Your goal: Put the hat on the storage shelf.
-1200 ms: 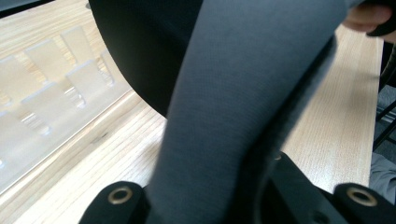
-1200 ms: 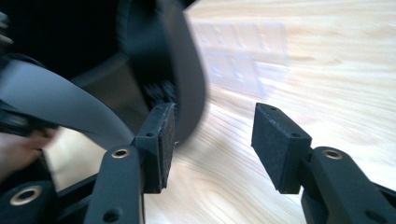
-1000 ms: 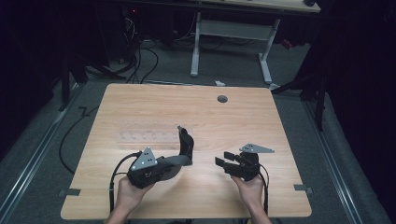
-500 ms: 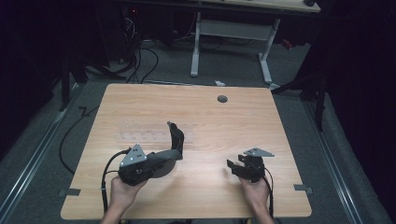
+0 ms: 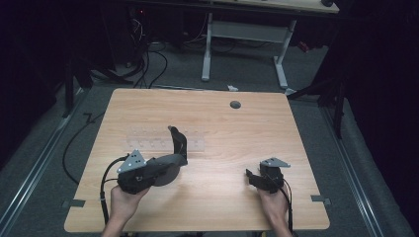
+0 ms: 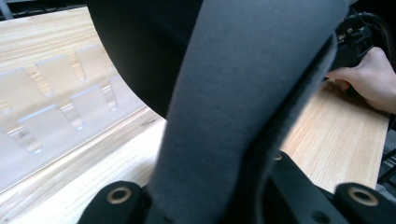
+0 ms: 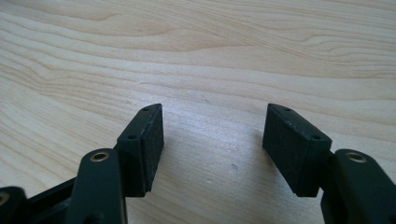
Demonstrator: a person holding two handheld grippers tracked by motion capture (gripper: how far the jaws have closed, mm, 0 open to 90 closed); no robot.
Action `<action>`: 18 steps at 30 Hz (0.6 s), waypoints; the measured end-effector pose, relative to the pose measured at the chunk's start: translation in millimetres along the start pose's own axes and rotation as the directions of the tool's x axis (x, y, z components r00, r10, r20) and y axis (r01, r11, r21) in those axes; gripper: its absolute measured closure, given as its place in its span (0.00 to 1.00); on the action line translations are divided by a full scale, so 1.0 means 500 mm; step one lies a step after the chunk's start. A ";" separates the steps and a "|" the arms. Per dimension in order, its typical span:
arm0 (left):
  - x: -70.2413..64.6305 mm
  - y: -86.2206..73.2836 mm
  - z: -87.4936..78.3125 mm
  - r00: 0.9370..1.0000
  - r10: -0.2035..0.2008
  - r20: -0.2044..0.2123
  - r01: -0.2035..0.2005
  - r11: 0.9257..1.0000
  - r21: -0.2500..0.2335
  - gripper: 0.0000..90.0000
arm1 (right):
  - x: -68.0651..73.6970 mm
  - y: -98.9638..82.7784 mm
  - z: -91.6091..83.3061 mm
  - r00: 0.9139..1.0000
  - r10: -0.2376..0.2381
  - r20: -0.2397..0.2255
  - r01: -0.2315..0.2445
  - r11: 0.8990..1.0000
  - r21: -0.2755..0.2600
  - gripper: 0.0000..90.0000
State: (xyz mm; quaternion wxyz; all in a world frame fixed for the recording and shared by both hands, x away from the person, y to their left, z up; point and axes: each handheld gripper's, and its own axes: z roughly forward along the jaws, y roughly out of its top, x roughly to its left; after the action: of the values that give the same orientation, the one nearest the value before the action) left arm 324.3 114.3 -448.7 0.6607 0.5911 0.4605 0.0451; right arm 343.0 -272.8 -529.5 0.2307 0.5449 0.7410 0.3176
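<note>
My left gripper (image 5: pixel 165 165) is shut on a dark grey, felt-like object (image 5: pixel 178 143) that curves up and away from its jaws above the wooden table (image 5: pixel 237 133). In the left gripper view this object (image 6: pixel 243 93) looms close, with a clear slotted plastic tray (image 6: pixel 51 121) on the wood behind it. The tray (image 5: pixel 148 140) lies flat just beyond the left gripper. Low over bare wood at the near right, my right gripper (image 5: pixel 253 177) has just been opening. Its black pads (image 7: pixel 149 140) stand wide apart with nothing between them (image 7: pixel 212 140).
A round cable hole (image 5: pixel 235 104) sits near the table's far edge. A black cable (image 5: pixel 104 192) trails from the left gripper. More cables (image 5: pixel 148 64) lie on the floor at the back left, and a second desk's white legs (image 5: pixel 207 49) stand behind.
The left hand has carried the dark object leftward and slightly nearer. The right gripper has sunk toward the tabletop and its jaws have spread wider.
</note>
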 end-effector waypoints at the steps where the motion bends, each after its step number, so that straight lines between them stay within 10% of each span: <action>1: 0.002 0.002 -0.002 1.000 -0.004 -0.004 0.004 1.000 -0.004 0.94 | 0.000 0.000 0.001 1.000 -0.002 0.002 0.002 1.000 -0.001 0.43; 18: 0.023 0.047 -0.032 0.998 -0.027 -0.054 0.023 0.997 -0.075 0.94 | 0.002 -0.001 0.004 1.000 -0.016 0.018 0.016 1.000 -0.008 0.41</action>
State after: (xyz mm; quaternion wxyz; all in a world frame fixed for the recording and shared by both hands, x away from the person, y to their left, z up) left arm 331.7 139.8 -433.9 0.6698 0.5589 0.4838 0.0700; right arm 343.7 -271.7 -531.1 0.2418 0.5408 0.7419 0.3139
